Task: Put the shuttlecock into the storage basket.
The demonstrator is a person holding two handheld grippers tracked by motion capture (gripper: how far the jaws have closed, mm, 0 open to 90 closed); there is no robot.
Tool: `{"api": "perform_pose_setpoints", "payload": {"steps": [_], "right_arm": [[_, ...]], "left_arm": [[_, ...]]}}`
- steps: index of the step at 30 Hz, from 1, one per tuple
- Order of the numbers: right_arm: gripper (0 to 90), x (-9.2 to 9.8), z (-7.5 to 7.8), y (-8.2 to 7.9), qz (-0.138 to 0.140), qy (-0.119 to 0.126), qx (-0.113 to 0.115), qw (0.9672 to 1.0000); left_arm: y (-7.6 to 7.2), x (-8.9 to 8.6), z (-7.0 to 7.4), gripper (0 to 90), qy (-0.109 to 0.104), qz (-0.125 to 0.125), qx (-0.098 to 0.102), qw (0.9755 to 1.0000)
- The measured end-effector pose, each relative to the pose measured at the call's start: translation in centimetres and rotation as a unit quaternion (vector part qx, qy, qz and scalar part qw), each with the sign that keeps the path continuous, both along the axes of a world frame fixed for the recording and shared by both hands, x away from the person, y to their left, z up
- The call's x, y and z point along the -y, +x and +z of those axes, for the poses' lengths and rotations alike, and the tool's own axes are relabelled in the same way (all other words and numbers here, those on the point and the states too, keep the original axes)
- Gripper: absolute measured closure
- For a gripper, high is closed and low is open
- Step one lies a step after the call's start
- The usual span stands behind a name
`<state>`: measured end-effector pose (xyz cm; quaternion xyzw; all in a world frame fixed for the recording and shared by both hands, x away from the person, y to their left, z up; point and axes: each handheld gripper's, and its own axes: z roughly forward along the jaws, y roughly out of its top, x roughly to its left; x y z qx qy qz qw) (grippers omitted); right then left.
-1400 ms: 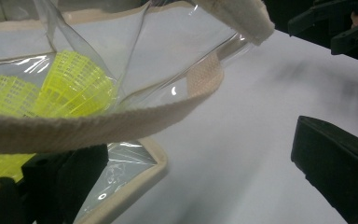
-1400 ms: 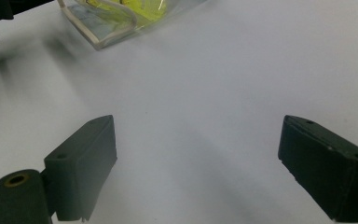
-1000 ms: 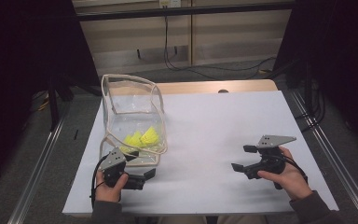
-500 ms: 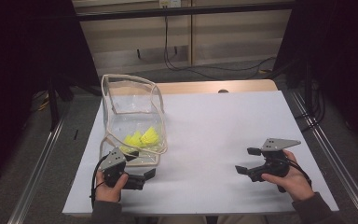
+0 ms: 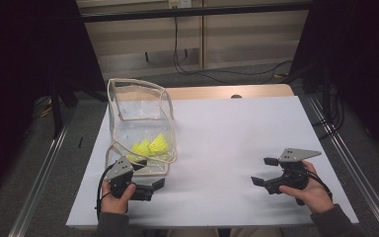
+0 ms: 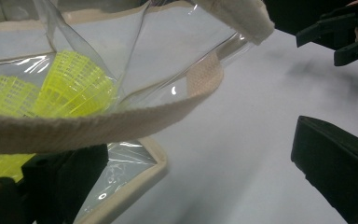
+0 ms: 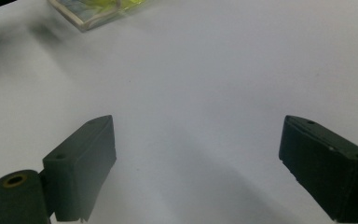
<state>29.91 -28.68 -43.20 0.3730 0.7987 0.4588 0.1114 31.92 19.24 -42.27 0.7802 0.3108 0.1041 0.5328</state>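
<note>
Clear bag with yellow shuttlecocks — bench's left side.
Left gripper wide beside bag's near corner; right gripper wide — near right edge.

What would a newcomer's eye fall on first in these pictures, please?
Probably the bright yellow shuttlecocks, lying in the bottom of a clear bag with beige trim on the left of the white table. Next, the two black grippers near the front edge: the left gripper by the bag's near corner, the right gripper open over bare table.
</note>
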Motion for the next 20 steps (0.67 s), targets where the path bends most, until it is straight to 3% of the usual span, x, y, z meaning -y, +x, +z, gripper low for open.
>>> {"api": "perform_pose_setpoints", "payload": {"steps": [20], "right_arm": [[9.6, 0.35, -0.40, -0.11, -0.004, 0.002, 0.002, 1.0000]], "left_arm": [[-0.06, -0.06, 0.03, 3.8, 0.001, 0.002, 0.002, 1.0000]]}}
